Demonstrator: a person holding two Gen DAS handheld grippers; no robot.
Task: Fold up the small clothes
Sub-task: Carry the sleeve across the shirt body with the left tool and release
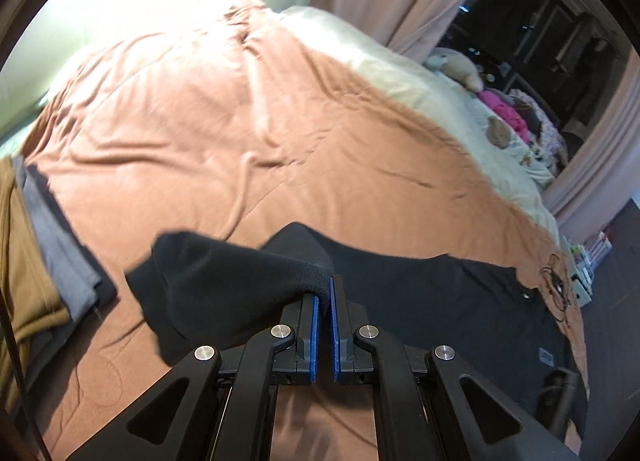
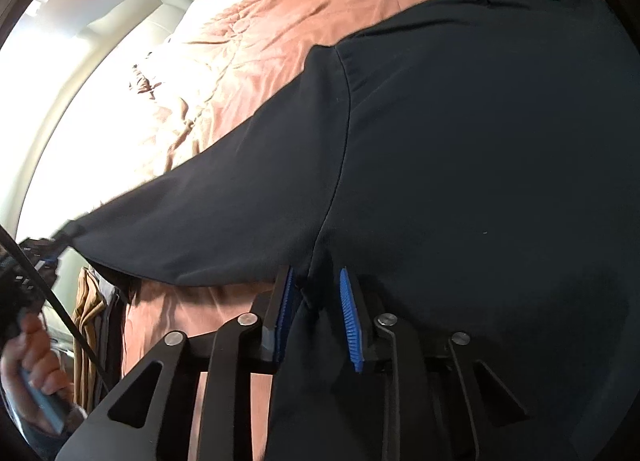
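Left wrist cam: my left gripper [image 1: 324, 293] was clamped tight on a sleeve end of the black shirt [image 1: 460, 301], blue pads nearly together with the fabric pinched at the tips and the cuff flopped over to the left, lifted off the bed. Rest of the shirt lay spread on the orange bedspread [image 1: 240, 121] toward the right edge of that view. Only this cam showed the folded stack [image 1: 44, 261] at far left (tan piece, grey piece beside it), the cream sheet [image 1: 380, 65] beyond the bedspread, the plush toys [image 1: 456, 67] and the pink clothes [image 1: 504, 109] near the window. Right wrist cam: my right gripper [image 2: 316, 293] sat at the shirt's side seam near the armpit, fabric bunched between the blue pads; a gap was visible between the jaws, and I could not tell whether the pads were actually pressing on the cloth. This cam showed the sleeve stretched taut out to the left toward the other gripper, plus my left hand [image 2: 28, 357] on its handle at lower left, neither visible from the left cam. Shirt body filled most of the right view.
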